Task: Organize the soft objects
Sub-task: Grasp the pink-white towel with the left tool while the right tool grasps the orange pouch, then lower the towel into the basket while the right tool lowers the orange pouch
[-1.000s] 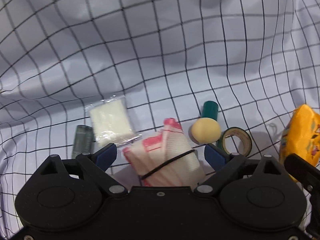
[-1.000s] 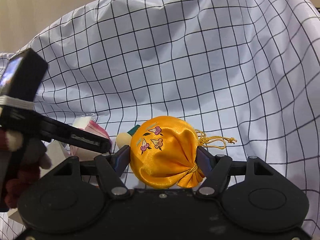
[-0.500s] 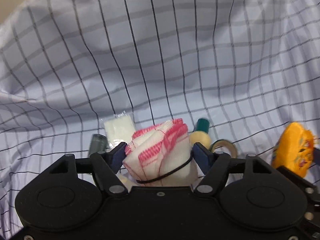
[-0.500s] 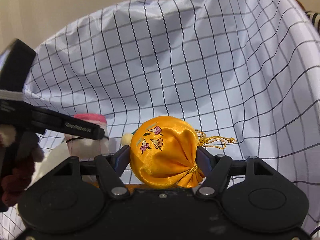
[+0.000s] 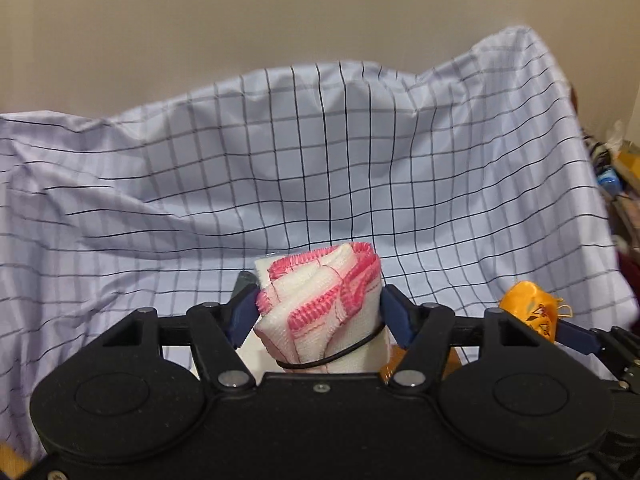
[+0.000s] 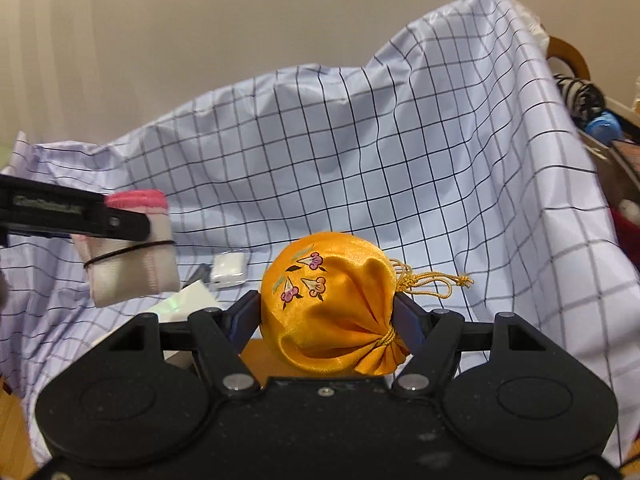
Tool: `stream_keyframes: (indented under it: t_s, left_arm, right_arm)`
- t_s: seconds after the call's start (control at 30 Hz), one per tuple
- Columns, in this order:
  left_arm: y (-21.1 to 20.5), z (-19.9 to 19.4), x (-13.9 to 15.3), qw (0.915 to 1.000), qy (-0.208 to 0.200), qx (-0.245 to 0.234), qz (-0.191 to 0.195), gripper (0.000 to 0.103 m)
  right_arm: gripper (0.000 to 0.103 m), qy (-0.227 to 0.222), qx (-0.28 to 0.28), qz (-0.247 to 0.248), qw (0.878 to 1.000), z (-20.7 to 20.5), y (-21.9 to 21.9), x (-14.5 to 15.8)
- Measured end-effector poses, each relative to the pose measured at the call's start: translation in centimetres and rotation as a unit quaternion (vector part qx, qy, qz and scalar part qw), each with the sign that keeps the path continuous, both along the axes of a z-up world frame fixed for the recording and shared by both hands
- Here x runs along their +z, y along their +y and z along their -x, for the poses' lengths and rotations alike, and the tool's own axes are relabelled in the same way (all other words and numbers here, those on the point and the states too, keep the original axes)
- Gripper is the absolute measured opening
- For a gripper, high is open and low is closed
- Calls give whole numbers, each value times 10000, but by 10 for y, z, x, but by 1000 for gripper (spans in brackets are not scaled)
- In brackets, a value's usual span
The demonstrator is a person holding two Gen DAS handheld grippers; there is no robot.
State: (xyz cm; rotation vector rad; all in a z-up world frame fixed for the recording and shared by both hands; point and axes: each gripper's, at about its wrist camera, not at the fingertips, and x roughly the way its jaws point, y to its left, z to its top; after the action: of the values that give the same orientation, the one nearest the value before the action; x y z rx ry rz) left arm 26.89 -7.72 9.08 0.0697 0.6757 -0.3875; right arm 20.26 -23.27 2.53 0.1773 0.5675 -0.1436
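My left gripper (image 5: 318,314) is shut on a rolled white towel with pink trim (image 5: 320,308), bound by a black elastic band, and holds it up above the checked cloth (image 5: 320,160). It also shows in the right wrist view (image 6: 132,256) at the left, clamped by the left gripper (image 6: 132,226). My right gripper (image 6: 326,314) is shut on an orange satin drawstring pouch (image 6: 332,304) with flower prints, also lifted. The pouch shows in the left wrist view (image 5: 528,314) at the right.
A white plastic-wrapped packet (image 6: 229,269) and a dark cylinder (image 6: 199,273) lie on the checked cloth below. A white box edge (image 6: 184,300) sits under the grippers. Clutter with a blue object (image 6: 602,128) stands at the right. A beige wall is behind.
Both grippers have risen from the cloth with their loads. The left gripper closed on the towel and lifted it. The sponge, tape and bottle have dropped out of view.
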Motion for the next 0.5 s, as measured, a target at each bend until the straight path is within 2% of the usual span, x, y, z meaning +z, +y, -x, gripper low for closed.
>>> stream_keyframes:
  t_s: [0.2,0.33,0.5]
  left_arm:
    - [27,62,3,9997,-35,56,240,61]
    - [40,102,-7,9993,70,44,359,61]
    - [52,146,-31,9975,414,125,560,61]
  right_arm:
    - [70,-144,39,-63,9999,62,15,8]
    - [70,-162,66,-188,9997,101,19,9]
    - [70,-141,120,-360,9992,142,23,3]
